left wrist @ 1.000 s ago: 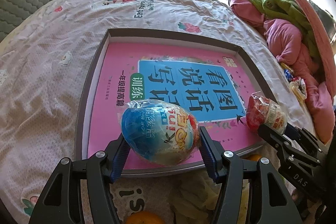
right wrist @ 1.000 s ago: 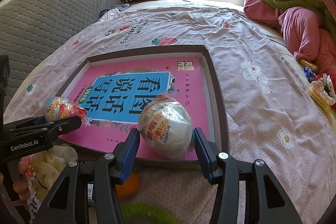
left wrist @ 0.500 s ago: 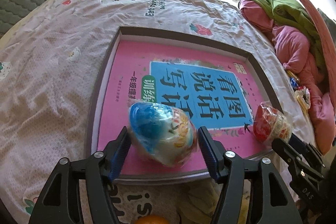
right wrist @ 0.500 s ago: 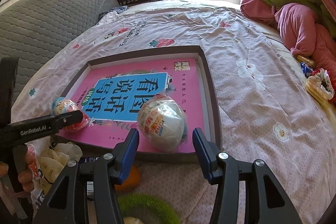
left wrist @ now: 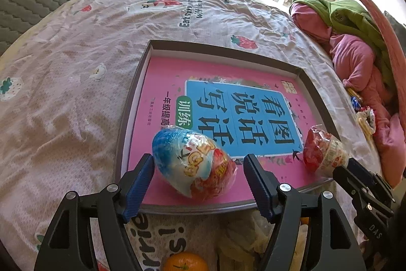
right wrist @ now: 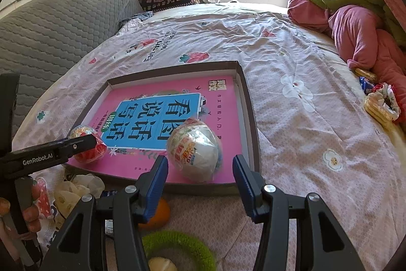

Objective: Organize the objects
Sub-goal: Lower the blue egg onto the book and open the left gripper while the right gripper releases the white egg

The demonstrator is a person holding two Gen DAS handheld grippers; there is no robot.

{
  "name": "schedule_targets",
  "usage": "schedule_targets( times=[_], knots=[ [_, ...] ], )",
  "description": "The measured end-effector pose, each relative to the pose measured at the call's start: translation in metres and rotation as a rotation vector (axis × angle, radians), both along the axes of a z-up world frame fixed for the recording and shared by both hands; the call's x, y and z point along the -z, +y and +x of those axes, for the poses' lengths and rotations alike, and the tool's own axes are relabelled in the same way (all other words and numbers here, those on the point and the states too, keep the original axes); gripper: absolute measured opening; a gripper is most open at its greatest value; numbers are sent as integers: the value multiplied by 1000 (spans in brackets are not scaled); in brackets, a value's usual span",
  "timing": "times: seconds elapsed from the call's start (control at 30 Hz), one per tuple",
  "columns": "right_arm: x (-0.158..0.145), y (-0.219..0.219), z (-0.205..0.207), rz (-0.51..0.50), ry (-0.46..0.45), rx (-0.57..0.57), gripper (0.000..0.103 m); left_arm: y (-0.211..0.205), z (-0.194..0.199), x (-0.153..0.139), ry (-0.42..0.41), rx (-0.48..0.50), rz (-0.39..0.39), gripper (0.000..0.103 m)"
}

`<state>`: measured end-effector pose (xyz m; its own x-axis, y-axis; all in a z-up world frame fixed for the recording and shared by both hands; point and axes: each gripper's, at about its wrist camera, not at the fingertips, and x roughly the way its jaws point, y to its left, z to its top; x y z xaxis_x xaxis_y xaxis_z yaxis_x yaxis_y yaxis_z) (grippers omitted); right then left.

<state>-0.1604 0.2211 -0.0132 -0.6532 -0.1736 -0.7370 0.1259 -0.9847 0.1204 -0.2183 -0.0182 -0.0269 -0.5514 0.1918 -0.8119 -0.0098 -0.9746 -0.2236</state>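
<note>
While both grippers gape, the blue egg [left wrist: 192,164] lies between the left gripper's [left wrist: 199,182] fingers, the white egg [right wrist: 194,153] between the right gripper's [right wrist: 200,180].

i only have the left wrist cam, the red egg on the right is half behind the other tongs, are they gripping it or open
Observer: The right tongs are open. The right egg lies on the pink book between the jaws, with a clear gap to the right-hand finger.
Operator: is it red all round
Observer: No. The side facing the right wrist camera is mostly white wrapper with a printed label.
Operator: anything under the tongs if i pull them back
Observer: Yes. A green fuzzy ring lies on the bed on the near side of the box, under the tongs.
</note>
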Motion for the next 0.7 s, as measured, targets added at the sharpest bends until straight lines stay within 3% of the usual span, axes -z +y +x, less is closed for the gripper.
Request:
schedule_targets(
  times=[0.7],
  knots=[
    [-14, -8, 16, 22, 36, -3, 59, 2, 38, -15, 16, -26, -6, 77]
  ],
)
